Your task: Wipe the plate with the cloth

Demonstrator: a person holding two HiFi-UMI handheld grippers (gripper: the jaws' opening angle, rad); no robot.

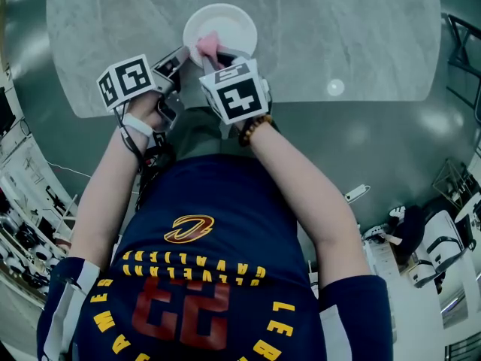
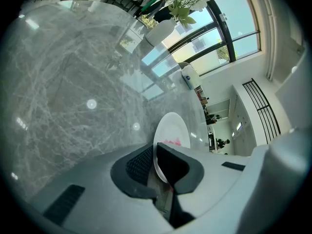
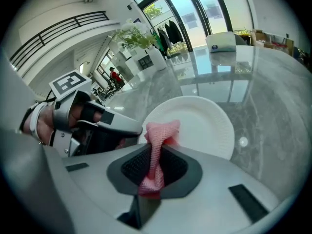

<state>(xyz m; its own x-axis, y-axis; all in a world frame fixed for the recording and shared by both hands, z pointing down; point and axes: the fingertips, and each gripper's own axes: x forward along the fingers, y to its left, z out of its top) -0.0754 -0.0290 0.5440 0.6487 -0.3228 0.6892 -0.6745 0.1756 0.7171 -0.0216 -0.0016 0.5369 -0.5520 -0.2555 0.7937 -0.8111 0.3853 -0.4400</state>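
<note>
The left gripper point(image 2: 155, 165) is clamping the near rim of the round white plate point(image 2: 171, 129), its jaws closing narrowly onto the thin edge. The right gripper point(image 3: 155, 165) is pinching a bunched pink mesh cloth point(image 3: 157, 143) by its middle, so a small knot of fabric is sticking out in front and pressing on the near-left part of the plate. The plate is sitting close to the front edge of the grey veined marble table point(image 1: 353, 28), directly ahead of the person. I cannot tell whether its gripped side is lifting off the stone.

The bite on the rim looks shallow. A firm sideways wipe is likely to be twisting the plate against that hold, and if it slips, the plate could skid on the smooth stone toward the near edge.

Only a little cloth is protruding, so pressing too low risks the hard jaws scraping the plate instead of the fabric. Dragging friction could also tug the cloth out of its narrow pinch.

The two grippers are working just beside each other, so a wide stroke toward the left could be knocking one into the other. Reaching the far side means leaning across, which adds leverage against the left hold.
</note>
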